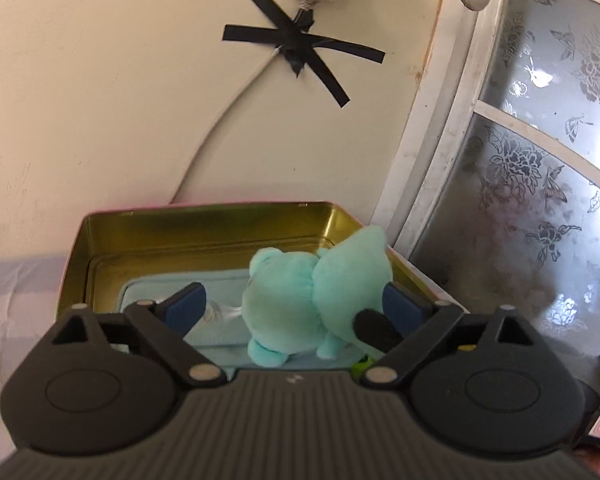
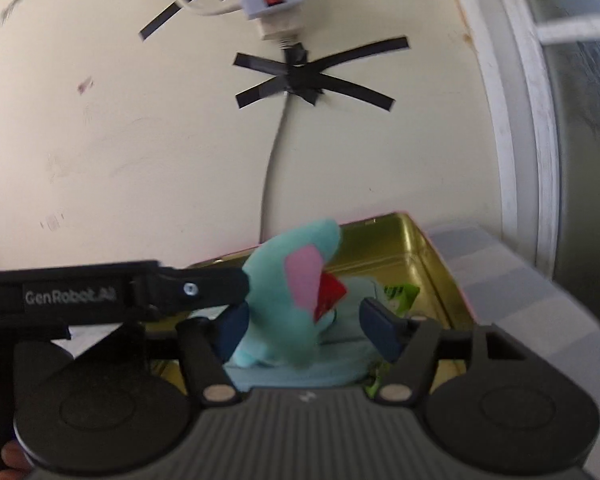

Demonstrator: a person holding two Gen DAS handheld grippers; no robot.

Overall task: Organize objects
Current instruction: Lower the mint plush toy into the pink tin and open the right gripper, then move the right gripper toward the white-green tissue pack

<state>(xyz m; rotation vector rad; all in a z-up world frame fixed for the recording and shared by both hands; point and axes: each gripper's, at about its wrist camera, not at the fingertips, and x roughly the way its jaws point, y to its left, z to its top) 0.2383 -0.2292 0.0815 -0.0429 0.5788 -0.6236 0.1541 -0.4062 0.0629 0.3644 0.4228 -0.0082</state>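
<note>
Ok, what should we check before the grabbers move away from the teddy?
1. Plush inside the tin: ok.
2. Left gripper pads off the plush: one clear, the other too close to tell.
3. Right gripper let go: cannot tell, plush sits close between its pads.
4. Plush sitting steady on the blue case: cannot tell.
5. Grippers clear of each other: not ok, they crowd the same plush.

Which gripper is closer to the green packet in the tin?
Right, probably. The green packet lies just beyond the outer finger of the right gripper; the left gripper reaches in from the far side of the plush toy.
</note>
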